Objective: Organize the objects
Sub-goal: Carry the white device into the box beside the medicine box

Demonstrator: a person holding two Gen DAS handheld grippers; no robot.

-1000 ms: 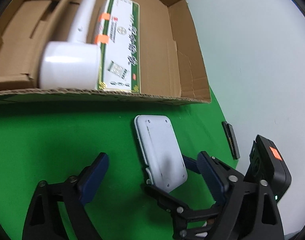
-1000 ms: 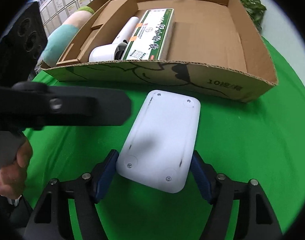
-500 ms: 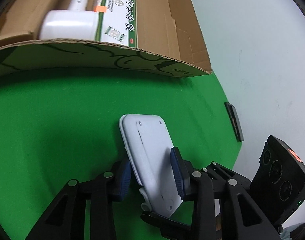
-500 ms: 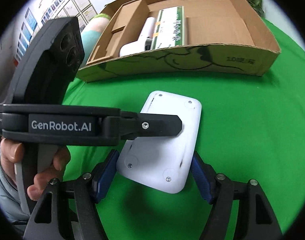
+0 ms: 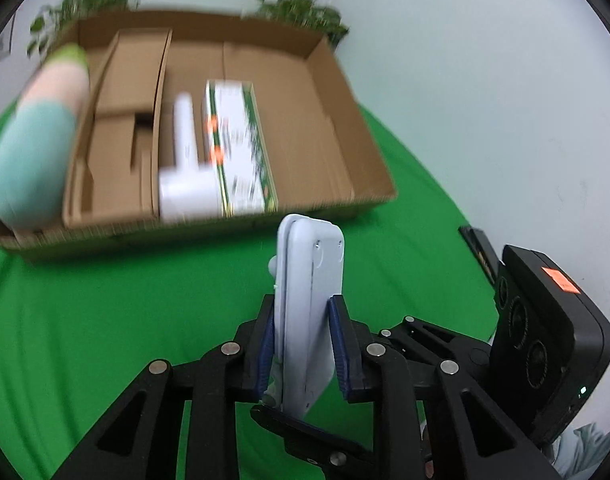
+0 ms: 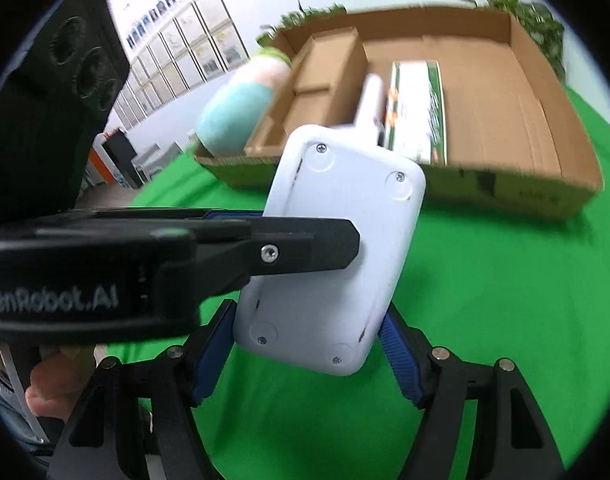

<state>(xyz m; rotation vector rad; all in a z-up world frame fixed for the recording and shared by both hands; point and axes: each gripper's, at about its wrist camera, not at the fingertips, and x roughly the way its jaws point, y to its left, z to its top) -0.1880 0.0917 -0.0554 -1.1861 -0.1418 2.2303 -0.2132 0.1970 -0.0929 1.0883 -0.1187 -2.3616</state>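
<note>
Left wrist: both grippers (image 5: 305, 344) (image 6: 305, 356) clamp white device (image 5: 311, 300).

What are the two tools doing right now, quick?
Left tool: just closed on the white device, gripping its flat faces.
Right tool: closed on the same device's side edges.

1. We see a flat white device (image 6: 329, 248), a rounded rectangle turned back-side to us, with small screws and round feet at its corners and dark slots along its long edges.
2. It is lifted clear of the green cloth (image 6: 485, 300), tilted, its top end toward the cardboard box (image 5: 345, 128).
3. In the box lie a white hair-dryer-shaped appliance (image 5: 185, 168) and, touching it, a green-and-white carton (image 5: 241, 148).
4. A pastel plush roll (image 5: 37, 148) rests at the box's left end.
</note>
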